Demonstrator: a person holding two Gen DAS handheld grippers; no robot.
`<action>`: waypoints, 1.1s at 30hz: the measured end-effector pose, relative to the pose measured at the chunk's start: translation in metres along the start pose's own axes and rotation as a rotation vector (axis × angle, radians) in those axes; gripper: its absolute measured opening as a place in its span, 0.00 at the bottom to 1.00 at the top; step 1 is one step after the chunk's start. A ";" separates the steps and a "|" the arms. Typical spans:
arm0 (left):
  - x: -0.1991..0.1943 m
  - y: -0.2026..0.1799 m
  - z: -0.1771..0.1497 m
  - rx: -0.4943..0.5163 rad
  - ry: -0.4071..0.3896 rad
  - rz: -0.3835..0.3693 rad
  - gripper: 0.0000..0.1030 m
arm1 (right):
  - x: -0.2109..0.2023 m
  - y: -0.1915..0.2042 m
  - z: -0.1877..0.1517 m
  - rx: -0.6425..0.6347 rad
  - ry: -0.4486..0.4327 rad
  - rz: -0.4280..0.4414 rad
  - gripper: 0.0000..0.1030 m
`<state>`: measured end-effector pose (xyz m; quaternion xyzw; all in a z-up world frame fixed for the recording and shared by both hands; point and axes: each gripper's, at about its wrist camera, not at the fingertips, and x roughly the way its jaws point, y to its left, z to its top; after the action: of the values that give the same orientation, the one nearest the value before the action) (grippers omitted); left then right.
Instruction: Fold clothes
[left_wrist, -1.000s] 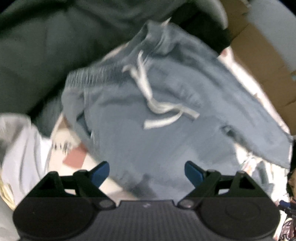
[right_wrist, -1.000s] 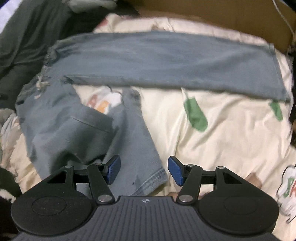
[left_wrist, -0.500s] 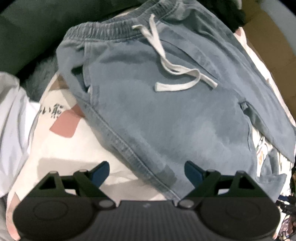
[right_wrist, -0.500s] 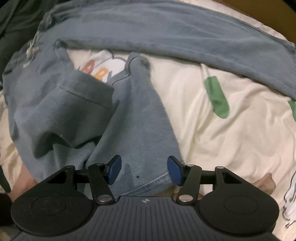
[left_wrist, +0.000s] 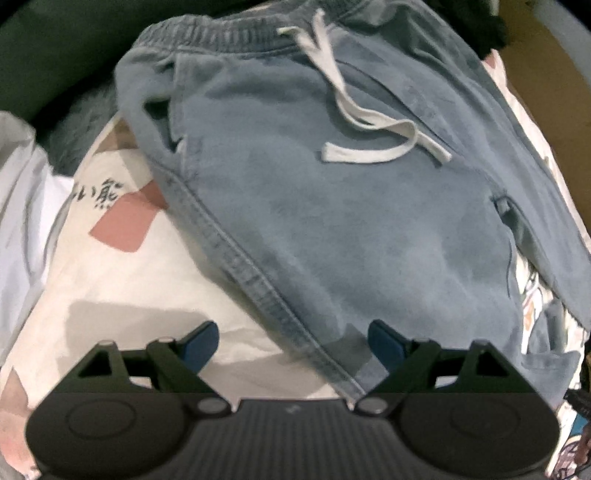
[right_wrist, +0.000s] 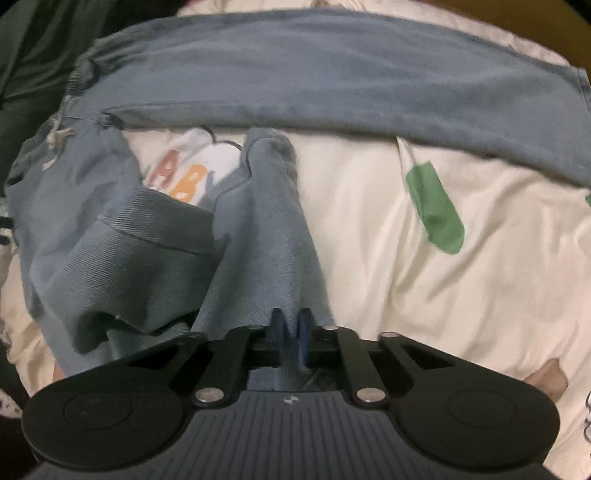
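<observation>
Blue denim-look drawstring trousers (left_wrist: 332, 206) lie on a printed cream bedsheet (left_wrist: 140, 295). The left wrist view shows their elastic waistband (left_wrist: 221, 37) and white drawstring (left_wrist: 354, 122). My left gripper (left_wrist: 291, 341) is open, with the trousers' side seam running between its blue fingertips. In the right wrist view, one leg (right_wrist: 332, 77) stretches flat across the top, and the other leg (right_wrist: 266, 251) is bunched and runs down to my right gripper (right_wrist: 290, 328), which is shut on that leg's hem end.
Dark green fabric (left_wrist: 55, 55) is heaped at the upper left of both views. A white garment (left_wrist: 18, 206) lies at the left edge. A brown cardboard-like surface (left_wrist: 546, 110) borders the bed at the right. The cream sheet (right_wrist: 443, 295) shows green and lettered prints.
My right gripper came down onto the near trouser leg and shut on its hem. My left gripper moved closer to the waist part, staying open.
</observation>
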<state>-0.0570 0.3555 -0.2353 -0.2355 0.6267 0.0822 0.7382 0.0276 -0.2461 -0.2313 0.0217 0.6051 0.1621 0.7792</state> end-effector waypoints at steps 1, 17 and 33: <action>-0.001 -0.001 -0.001 0.001 -0.004 -0.001 0.87 | -0.002 -0.002 -0.001 0.010 -0.003 0.004 0.02; 0.004 -0.009 -0.016 0.021 0.022 -0.008 0.87 | -0.036 -0.038 -0.070 0.093 0.108 -0.011 0.01; -0.019 0.004 -0.063 0.009 0.043 0.003 0.77 | -0.071 -0.049 -0.116 0.103 0.122 0.033 0.01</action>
<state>-0.1186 0.3343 -0.2244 -0.2327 0.6434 0.0754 0.7254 -0.0868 -0.3307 -0.2072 0.0618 0.6587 0.1442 0.7359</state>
